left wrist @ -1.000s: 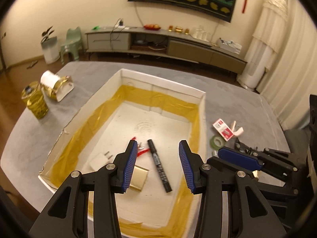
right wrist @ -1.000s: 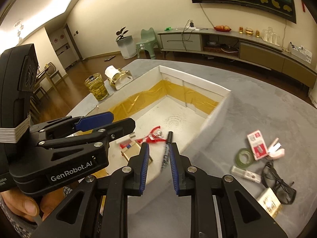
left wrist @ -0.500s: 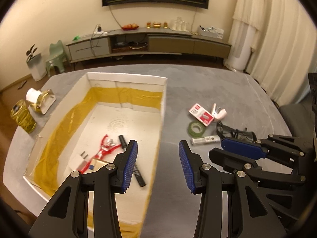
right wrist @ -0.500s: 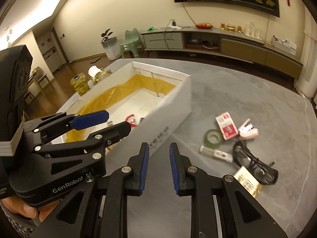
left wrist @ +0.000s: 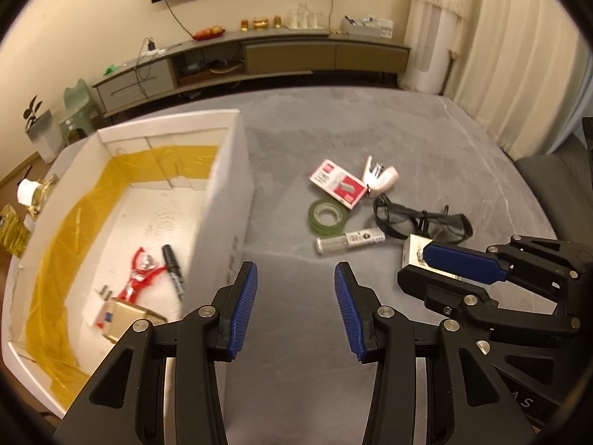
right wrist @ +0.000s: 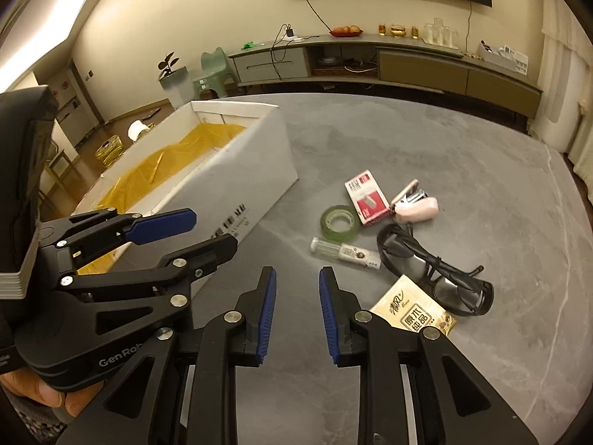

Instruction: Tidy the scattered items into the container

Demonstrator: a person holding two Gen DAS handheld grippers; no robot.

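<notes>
The white box (left wrist: pixel 226 200) lined with yellow film stands at the left; a red toy figure (left wrist: pixel 139 276), a black marker (left wrist: pixel 173 265) and a gold case (left wrist: pixel 128 317) lie inside. On the grey table (right wrist: pixel 444 141) to its right lie a green tape roll (right wrist: pixel 339 221), a red-and-white packet (right wrist: pixel 367 198), a pink stapler (right wrist: pixel 415 205), a clear tube (right wrist: pixel 344 252), black glasses (right wrist: pixel 433 270) and a tissue pack (right wrist: pixel 411 313). My left gripper (left wrist: pixel 295 278) is open over bare table beside the box. My right gripper (right wrist: pixel 296 278) hovers short of the tube, empty, its jaws opening.
A gold tin (left wrist: pixel 11 230) and a white roll (left wrist: pixel 31 191) sit beyond the box's far left side. The table's right edge (left wrist: pixel 519 170) meets a dark chair. A low cabinet (right wrist: pixel 370 63) runs along the back wall.
Both grippers swung right, from over the box's inside to the open table beside it. The scattered items have come closer. The right jaws have parted slightly.
</notes>
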